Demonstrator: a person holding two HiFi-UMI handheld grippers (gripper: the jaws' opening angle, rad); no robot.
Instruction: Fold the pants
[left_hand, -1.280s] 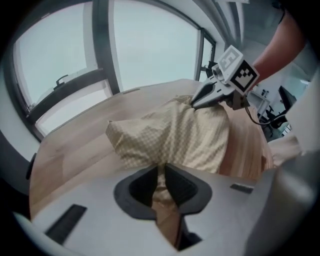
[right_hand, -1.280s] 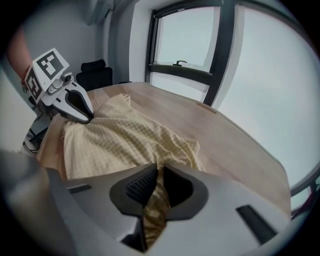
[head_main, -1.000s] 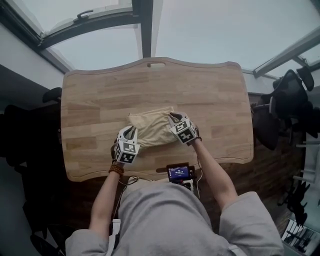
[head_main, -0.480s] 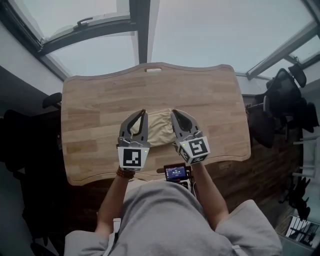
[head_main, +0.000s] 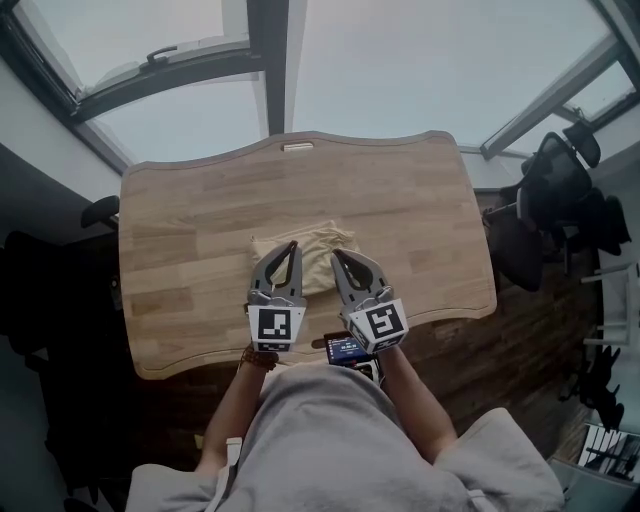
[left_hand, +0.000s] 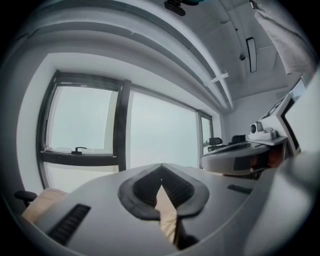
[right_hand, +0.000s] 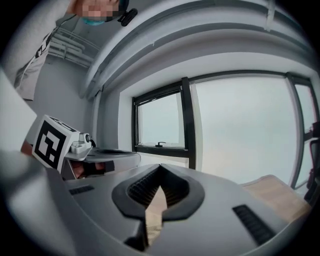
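Note:
The beige pants (head_main: 318, 250) lie as a small folded bundle in the middle of the wooden table (head_main: 190, 210). Both grippers hang raised above the table's near half, pointing almost level toward the windows. My left gripper (head_main: 293, 245) is shut and holds nothing; in its own view the left gripper (left_hand: 161, 171) has its tips together, with only a sliver of beige below. My right gripper (head_main: 335, 254) is also shut and empty, and the right gripper view shows the right gripper (right_hand: 160, 170) with its tips touching. Neither gripper touches the pants.
A small device with a lit screen (head_main: 347, 349) sits at the table's near edge, under my hands. Black office chairs (head_main: 560, 190) stand right of the table and another chair (head_main: 100, 212) at its left. Large windows (left_hand: 85, 120) lie beyond the far edge.
Both grippers left the sides of the pants and rose toward the head camera, swinging from pointing down to nearly level. Their jaws closed. The pants stay folded on the table.

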